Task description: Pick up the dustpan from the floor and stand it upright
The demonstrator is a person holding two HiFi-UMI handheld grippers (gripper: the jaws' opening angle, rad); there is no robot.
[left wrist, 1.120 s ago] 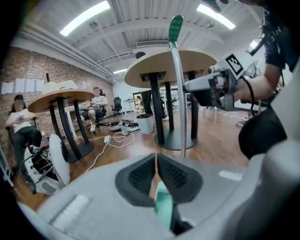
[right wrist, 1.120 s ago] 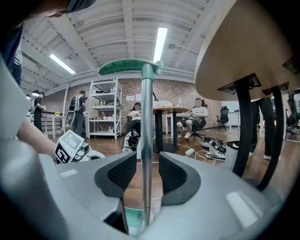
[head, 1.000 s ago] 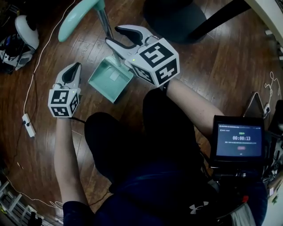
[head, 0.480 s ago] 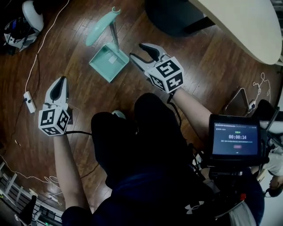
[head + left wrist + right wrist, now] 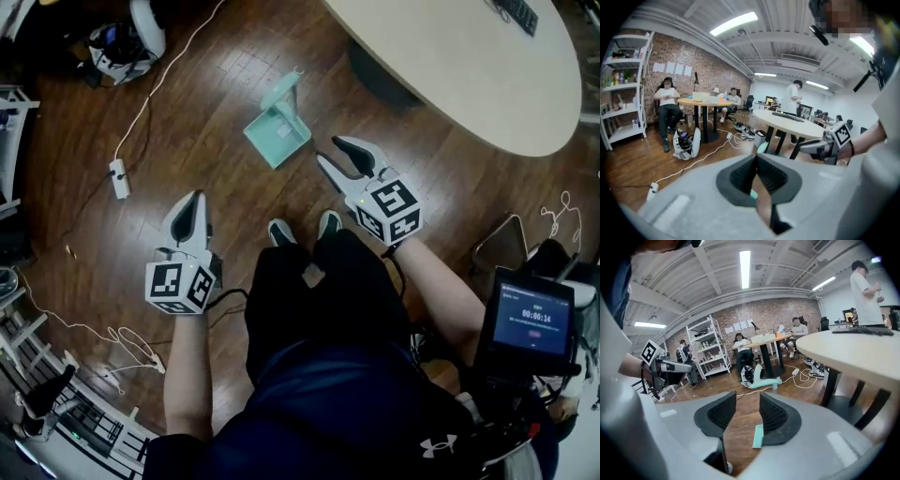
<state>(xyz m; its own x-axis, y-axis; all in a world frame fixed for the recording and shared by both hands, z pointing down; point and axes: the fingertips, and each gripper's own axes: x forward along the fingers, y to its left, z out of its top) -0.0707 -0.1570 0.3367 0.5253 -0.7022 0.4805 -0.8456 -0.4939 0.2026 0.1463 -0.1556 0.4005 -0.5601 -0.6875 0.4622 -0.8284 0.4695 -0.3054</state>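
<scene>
Head view is showing the dustpan (image 5: 277, 139) standing upright on the floor (image 5: 216, 84), so I'm judging the job done. My left tool (image 5: 194, 196) is hanging closed and empty. My right tool (image 5: 330, 152), jaws just narrowing slightly, is gaping on nothing.

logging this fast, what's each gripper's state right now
Left gripper: jaws closed, empty.
Right gripper: jaws open, just been closing a little, nothing between them.

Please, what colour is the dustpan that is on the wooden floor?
The dustpan is pale mint green all over; the head view shows it best.
</scene>
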